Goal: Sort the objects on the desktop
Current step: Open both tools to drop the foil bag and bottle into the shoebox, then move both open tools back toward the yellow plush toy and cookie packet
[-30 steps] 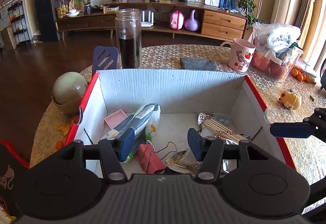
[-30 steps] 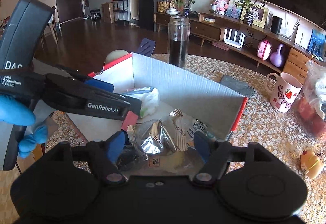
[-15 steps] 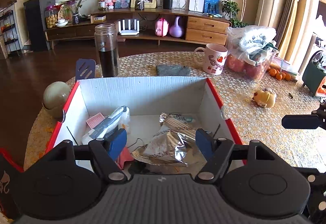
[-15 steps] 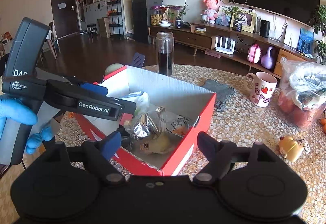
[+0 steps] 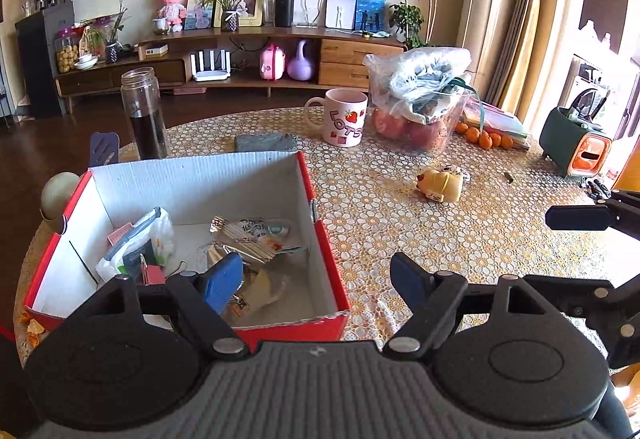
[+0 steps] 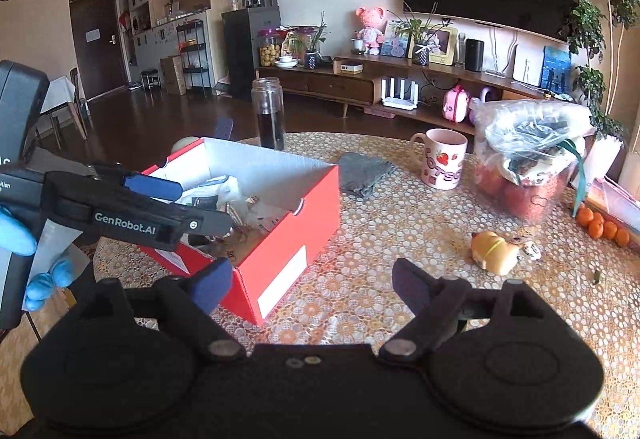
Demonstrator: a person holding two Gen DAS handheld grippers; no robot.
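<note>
Although the red box already holds a heap of small things, sorting looks only partly done. Inside it lie a foil snack packet, a white pouch and a red binder clip. Right of the box, a yellow toy sits loose on the table; beyond the box stand a grey cloth, a mug and a glass bottle. The left gripper and right gripper both hover with jaws spread wide, holding nothing.
</note>
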